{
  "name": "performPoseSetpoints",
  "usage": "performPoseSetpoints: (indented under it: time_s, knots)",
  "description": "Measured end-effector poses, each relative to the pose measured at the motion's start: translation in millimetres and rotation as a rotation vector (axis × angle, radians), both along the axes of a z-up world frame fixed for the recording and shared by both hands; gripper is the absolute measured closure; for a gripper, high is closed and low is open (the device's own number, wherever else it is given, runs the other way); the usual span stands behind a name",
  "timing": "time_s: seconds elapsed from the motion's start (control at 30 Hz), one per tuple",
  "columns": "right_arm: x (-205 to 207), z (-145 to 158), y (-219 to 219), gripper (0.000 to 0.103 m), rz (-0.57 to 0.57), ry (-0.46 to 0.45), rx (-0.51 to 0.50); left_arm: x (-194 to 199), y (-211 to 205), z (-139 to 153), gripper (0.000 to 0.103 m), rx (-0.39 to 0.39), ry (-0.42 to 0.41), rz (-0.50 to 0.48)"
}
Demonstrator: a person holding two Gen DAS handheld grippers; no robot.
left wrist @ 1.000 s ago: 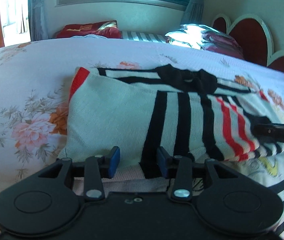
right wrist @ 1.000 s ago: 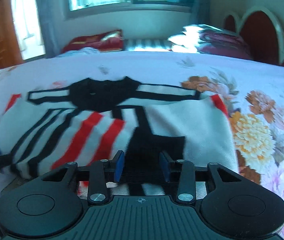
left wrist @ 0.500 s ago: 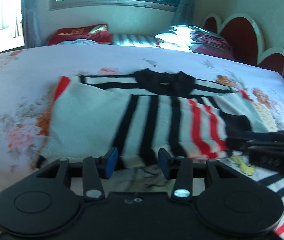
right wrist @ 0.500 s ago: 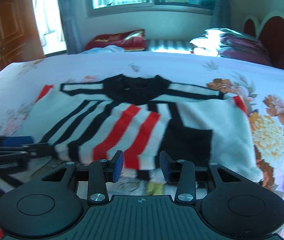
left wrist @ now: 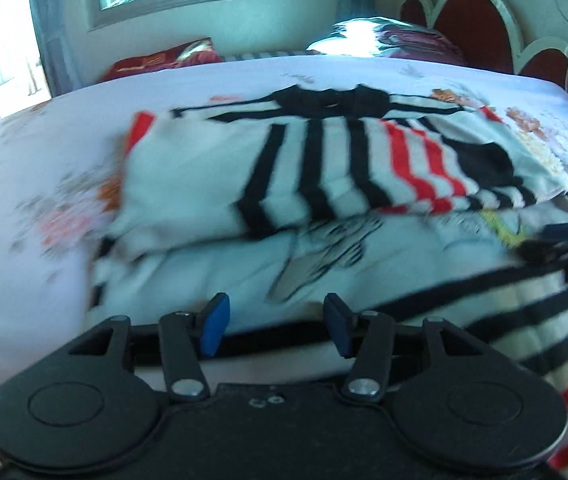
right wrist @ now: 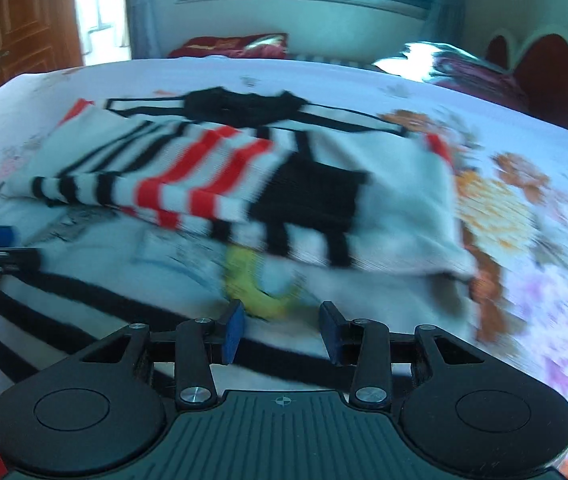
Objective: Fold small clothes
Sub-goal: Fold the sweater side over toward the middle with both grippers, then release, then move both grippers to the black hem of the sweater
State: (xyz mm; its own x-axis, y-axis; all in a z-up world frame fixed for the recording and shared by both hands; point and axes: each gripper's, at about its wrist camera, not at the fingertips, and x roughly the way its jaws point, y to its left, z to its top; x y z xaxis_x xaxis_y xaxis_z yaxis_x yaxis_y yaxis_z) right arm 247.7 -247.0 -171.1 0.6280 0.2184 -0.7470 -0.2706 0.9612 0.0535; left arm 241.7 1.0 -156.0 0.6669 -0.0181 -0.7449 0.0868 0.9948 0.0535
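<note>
Left gripper [left wrist: 273, 326] fingers opening, right gripper [right wrist: 281, 330] fingers apart, nothing between either; regrasp the striped garment [left wrist: 324, 168] hem evenly; keep fold square on the bed [left wrist: 23, 160].

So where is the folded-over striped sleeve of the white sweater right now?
The black-and-red striped sleeve lies across the upper body of the white knit sweater on the floral bedsheet, below the black collar, centre in both wrist views.
</note>
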Motion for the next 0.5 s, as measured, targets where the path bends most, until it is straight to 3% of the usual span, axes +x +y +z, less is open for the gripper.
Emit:
performPoseSetpoints:
  time_s: [0.07, 0.13, 0.33, 0.4, 0.5]
  knots:
    - [-6, 3, -6, 0.063, -0.024, -0.002, -0.018, -10, 9, 3, 0.047, 0.001, 0.012, 0.035]
    - [-14, 10, -8, 0.063, -0.026, 0.009, 0.041, -19, 11, 7, 0.051, -0.005, 0.025, 0.051]
    - [-45, 27, 29, 0.063, 0.061, 0.038, 0.158, -36, -22, 23, 0.050, -0.093, 0.015, -0.065]
    - [-57, 24, 46, 0.063, 0.085, 0.048, 0.157, -39, -33, 21, 0.050, -0.120, 0.018, -0.105]
    - [-76, 17, 59, 0.063, 0.100, 0.058, 0.086, -53, -39, 9, 0.050, -0.075, 0.050, -0.134]
